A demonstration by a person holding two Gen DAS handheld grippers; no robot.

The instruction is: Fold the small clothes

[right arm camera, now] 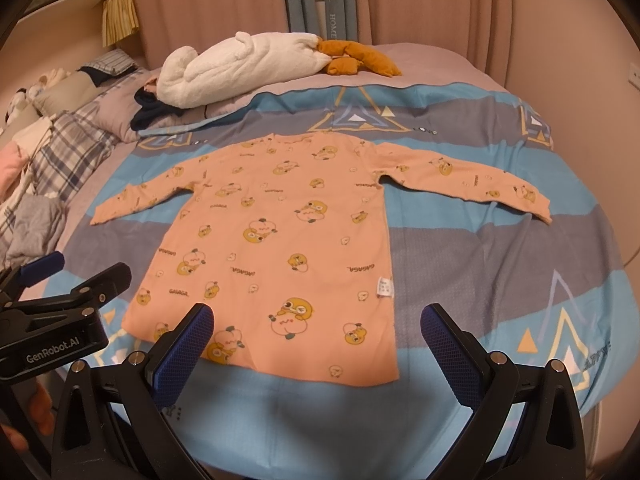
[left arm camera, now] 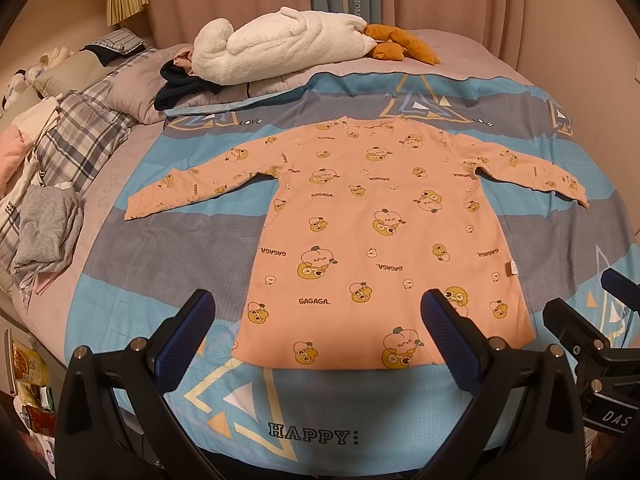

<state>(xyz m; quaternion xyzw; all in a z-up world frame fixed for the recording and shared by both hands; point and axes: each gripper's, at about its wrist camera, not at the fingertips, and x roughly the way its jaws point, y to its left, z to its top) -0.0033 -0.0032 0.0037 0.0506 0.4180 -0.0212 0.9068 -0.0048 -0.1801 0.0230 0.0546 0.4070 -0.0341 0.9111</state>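
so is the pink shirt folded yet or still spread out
Spread out. The pink shirt lies flat on the blue bedspread, both sleeves stretched sideways, hem unfolded; neither claw holds it.

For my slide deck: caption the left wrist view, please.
Open left gripper hovers above the hem of a peach long-sleeved shirt spread flat on a patterned bedspread.

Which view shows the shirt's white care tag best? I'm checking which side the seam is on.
The right wrist view: the care tag faces the camera, large, on the shirt side seam, though its print is unreadable. The left wrist view shows the tag only as a small sliver at the shirt's edge.
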